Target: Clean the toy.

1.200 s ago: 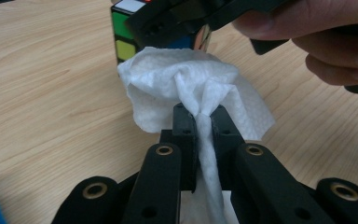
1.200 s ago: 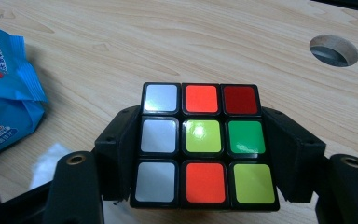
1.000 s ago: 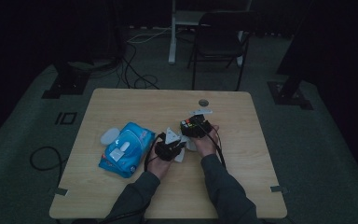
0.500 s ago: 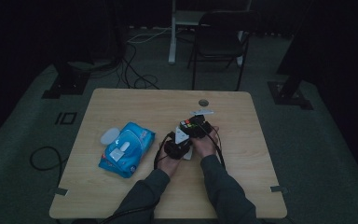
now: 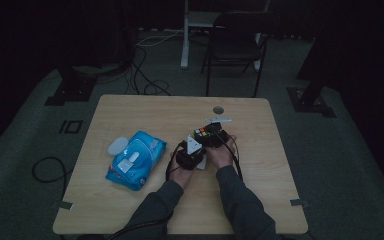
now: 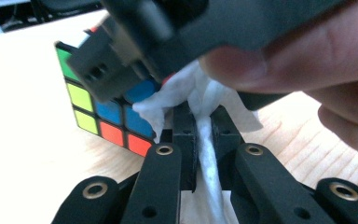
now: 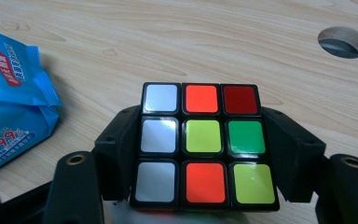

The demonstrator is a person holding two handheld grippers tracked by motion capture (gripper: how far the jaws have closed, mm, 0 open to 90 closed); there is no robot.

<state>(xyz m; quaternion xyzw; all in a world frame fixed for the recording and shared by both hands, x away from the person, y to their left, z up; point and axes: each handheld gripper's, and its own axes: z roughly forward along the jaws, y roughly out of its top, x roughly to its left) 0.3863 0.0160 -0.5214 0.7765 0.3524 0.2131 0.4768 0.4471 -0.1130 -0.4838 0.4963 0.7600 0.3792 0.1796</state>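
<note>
My right gripper (image 7: pixel 205 186) clamps the cube (image 7: pixel 204 144) right of the wipes pack (image 5: pixel 135 159) | left gripper (image 6: pixel 204 140) pinches a wipe (image 6: pixel 200 100) against the cube | wiping underway, most faces left.

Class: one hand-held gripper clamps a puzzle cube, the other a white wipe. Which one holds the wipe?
The left hand-held gripper: its jaws pinch the white wipe. The right hand-held gripper clamps the cube by its sides.

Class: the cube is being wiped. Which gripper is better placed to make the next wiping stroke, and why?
The left gripper. Its jaws are shut on the white wipe, which already touches the cube. The right gripper is occupied, its jaws clamping the cube's sides, so it should probably just hold steady.
</note>
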